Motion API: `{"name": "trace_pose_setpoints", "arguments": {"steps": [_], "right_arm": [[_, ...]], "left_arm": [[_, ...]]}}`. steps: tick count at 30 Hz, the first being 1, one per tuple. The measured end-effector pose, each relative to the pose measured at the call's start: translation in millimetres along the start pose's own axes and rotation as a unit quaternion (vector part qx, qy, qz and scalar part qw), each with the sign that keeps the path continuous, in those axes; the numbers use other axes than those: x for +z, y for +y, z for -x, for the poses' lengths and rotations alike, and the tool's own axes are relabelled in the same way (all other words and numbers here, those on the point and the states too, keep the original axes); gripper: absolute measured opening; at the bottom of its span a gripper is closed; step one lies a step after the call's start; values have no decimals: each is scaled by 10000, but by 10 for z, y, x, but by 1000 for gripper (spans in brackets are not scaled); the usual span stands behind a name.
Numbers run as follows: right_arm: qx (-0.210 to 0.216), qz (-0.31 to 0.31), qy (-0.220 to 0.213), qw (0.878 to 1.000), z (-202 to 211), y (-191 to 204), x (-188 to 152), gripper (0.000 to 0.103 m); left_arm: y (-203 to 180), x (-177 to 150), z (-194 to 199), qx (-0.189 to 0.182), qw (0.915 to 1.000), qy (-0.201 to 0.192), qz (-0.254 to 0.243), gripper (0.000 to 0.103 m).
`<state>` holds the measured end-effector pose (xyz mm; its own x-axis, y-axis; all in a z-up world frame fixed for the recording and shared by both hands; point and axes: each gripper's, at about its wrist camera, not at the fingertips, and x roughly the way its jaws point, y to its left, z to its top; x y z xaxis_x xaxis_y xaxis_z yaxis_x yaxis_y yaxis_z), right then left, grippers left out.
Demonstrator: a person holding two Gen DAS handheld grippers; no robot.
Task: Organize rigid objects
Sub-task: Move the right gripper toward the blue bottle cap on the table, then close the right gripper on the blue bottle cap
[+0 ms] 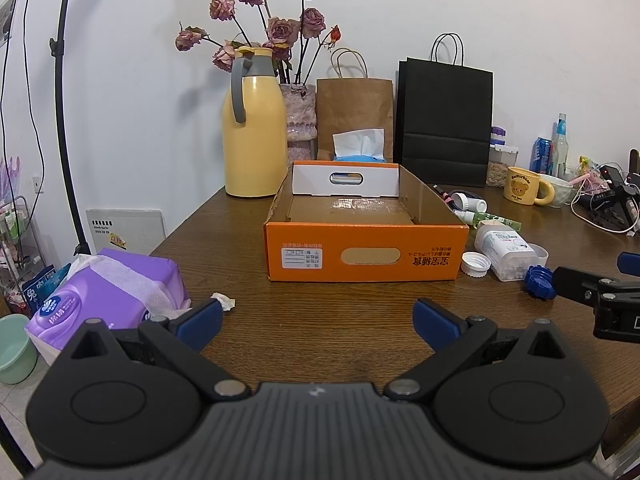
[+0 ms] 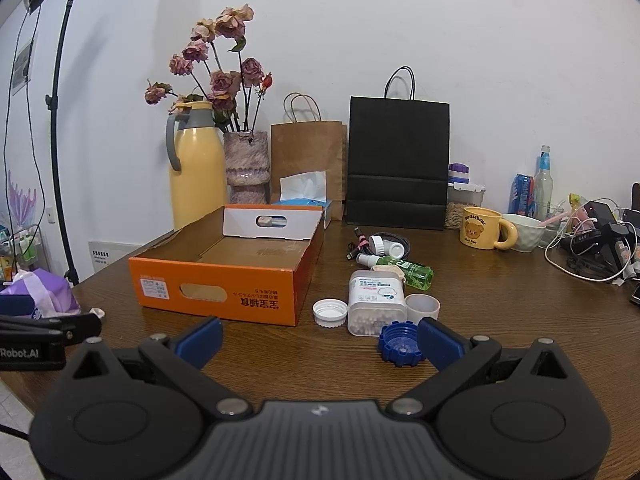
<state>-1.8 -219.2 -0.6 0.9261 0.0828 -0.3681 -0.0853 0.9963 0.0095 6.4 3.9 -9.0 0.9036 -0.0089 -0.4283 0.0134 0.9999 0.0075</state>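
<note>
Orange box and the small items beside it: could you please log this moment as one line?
left gripper open, empty | right gripper open, empty, beside blue cap | orange box empty | cotton swab tub on table

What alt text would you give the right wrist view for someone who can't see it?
The open right gripper hovers low over a brown table, its right finger beside a blue cap. Just beyond lie a white cap, a swab container and a green bottle, right of an empty orange box.
</note>
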Motion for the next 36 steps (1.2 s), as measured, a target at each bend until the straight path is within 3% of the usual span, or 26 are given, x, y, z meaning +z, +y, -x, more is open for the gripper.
{"name": "trace_pose_setpoints", "arguments": {"steps": [19, 30, 36], "right_arm": [[-205, 34, 137, 9997, -237, -60, 37, 103], [-529, 237, 416, 9975, -688, -332, 112, 103], [-528, 282, 708, 9957, -987, -481, 139, 103]], "left_arm": [[5, 133, -161, 29, 9999, 145, -73, 103], [130, 492, -482, 153, 9989, 393, 192, 103], [151, 860, -667, 317, 9989, 337, -34, 103]]}}
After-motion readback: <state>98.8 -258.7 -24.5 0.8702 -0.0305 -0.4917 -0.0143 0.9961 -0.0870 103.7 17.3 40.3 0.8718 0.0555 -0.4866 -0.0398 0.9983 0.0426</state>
